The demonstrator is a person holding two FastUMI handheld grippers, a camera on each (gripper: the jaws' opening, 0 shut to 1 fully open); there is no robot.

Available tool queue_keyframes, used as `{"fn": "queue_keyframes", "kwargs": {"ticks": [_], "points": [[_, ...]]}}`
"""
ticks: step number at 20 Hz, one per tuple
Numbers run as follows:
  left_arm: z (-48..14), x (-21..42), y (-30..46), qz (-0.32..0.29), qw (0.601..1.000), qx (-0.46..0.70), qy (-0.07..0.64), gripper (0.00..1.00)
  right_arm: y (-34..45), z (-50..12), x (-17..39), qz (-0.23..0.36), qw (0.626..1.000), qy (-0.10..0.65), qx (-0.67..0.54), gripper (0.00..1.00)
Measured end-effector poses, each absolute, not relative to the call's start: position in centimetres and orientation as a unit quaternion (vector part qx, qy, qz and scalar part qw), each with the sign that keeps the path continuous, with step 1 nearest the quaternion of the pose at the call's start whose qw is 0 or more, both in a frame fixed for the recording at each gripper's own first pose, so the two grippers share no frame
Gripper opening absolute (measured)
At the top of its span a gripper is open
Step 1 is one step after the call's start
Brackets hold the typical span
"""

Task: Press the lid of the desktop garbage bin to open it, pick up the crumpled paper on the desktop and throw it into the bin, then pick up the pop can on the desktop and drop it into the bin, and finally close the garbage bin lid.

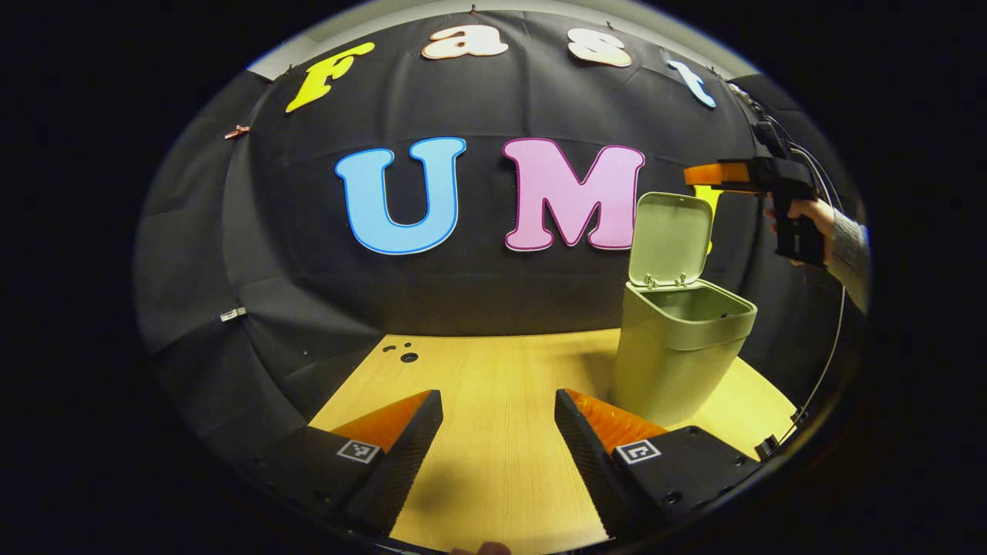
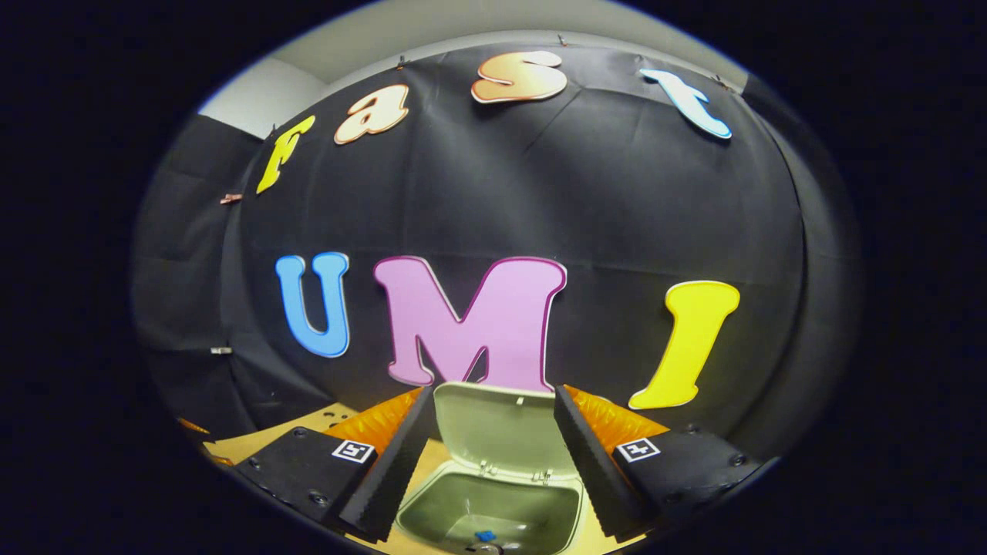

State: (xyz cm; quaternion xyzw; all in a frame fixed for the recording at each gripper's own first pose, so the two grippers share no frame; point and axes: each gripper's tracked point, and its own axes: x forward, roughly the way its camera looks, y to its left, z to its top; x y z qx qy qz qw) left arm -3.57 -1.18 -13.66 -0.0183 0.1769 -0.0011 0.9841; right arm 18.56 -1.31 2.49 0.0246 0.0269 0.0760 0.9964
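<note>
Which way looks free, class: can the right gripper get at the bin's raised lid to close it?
Probably yes. The right gripper hangs open above the bin, its fingers either side of the upright lid, with nothing between them.

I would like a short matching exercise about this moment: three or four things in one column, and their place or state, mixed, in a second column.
Things:
1. hinged green plastic bin lid
2. left gripper
3. right gripper
4. light wooden tabletop

States:
a. open, low over the wood
b. raised upright
c. open, above the bin's mouth
d. carrying the green plastic garbage bin

Pairs: 1-b, 2-a, 3-c, 4-d
</note>
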Motion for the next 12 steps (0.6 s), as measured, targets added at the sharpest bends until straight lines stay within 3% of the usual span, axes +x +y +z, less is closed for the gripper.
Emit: {"fn": "queue_keyframes", "kwargs": {"ticks": [7, 12], "points": [[-14.2, -5.6, 0.0, 0.009, 0.983, -0.015, 0.182, 0.95, -2.3, 3.1, 22.8, 0.041, 0.999, -0.009, 0.003, 0.97], [-14.5, -6.2, 0.7, 0.02, 0.982, -0.02, 0.187, 0.95, -2.6, 0.7, 25.2, 0.029, 0.999, 0.03, 0.022, 0.97]]}}
